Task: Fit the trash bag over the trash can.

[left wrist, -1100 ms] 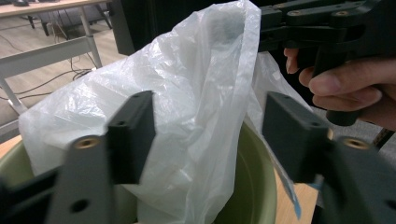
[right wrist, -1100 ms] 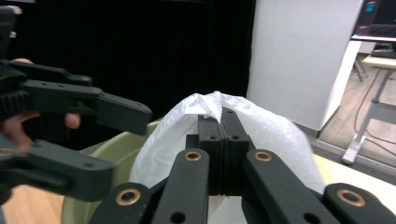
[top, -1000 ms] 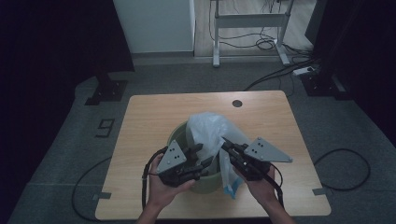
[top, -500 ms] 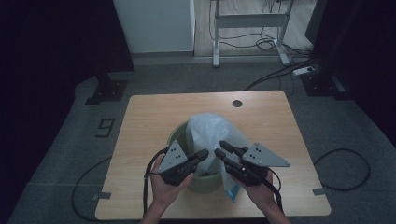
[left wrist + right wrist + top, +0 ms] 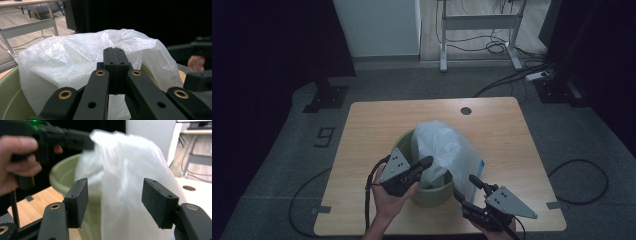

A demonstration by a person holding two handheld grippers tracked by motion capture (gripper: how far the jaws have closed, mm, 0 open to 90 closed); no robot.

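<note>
A pale green bin point(image 5: 432, 196) stands on the wooden table point(image 5: 377, 125), with a white plastic bag point(image 5: 444, 145) billowing out of it and draping over its right side. My left gripper point(image 5: 427, 161) is at the bin's near rim, shut on the film of the bag point(image 5: 70, 57); its jaws point(image 5: 115, 53) meet flat together. My right gripper point(image 5: 466, 187) hovers low by the bin's right front. Its jaws have just been opening and now stand wide point(image 5: 115, 200). The bag point(image 5: 125, 170) hangs ahead of them, untouched by the pads.
The table's near edge runs just under both hands. A round cable hole point(image 5: 466, 110) sits at the far side of the table. Behind it stands a metal desk frame point(image 5: 477, 30), with cables point(image 5: 512, 80) on the grey floor.
The right gripper has let go of the bag, opened, and dropped back to the lower right. The left gripper's jaws have closed on the bag at the bin's rim.
</note>
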